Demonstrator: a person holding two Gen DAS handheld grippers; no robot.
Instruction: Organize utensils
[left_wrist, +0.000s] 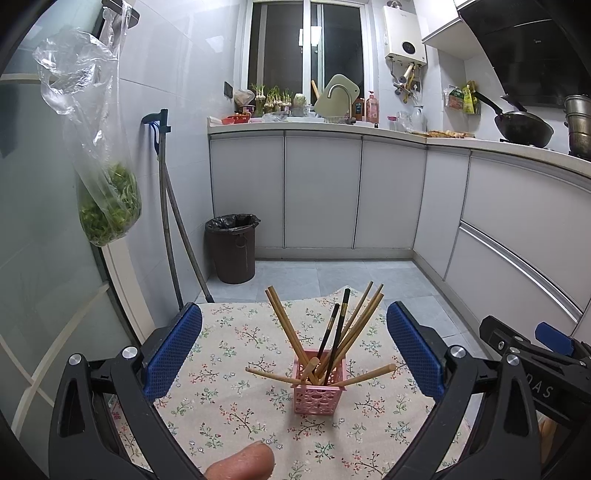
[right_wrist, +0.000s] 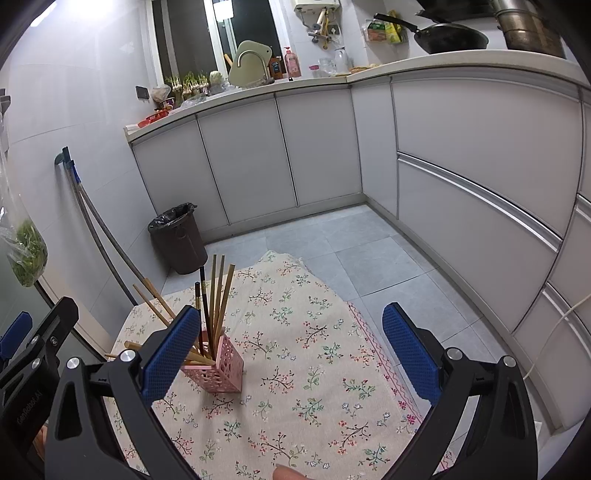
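Pink holder (left_wrist: 320, 384) of chopsticks (left_wrist: 354, 325) stands between left tongs (left_wrist: 294, 352) — both tongs (right_wrist: 291, 354) gape empty

Both wrist views look forward-down, close over floral tablecloth (left_wrist: 236, 406); share pink holder (right_wrist: 221, 369).

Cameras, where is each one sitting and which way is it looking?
Left wrist: sits on the left hand-held gripper, looking forward along its open blue fingers at the pink holder of chopsticks on the floral cloth; a fingertip shows at the bottom, the other gripper at right.
Right wrist: sits on the right hand-held gripper, facing the cloth and cabinets, holder behind its left finger; a fingertip peeks in.
Both share the holder, chopsticks, cloth, bin and counter.
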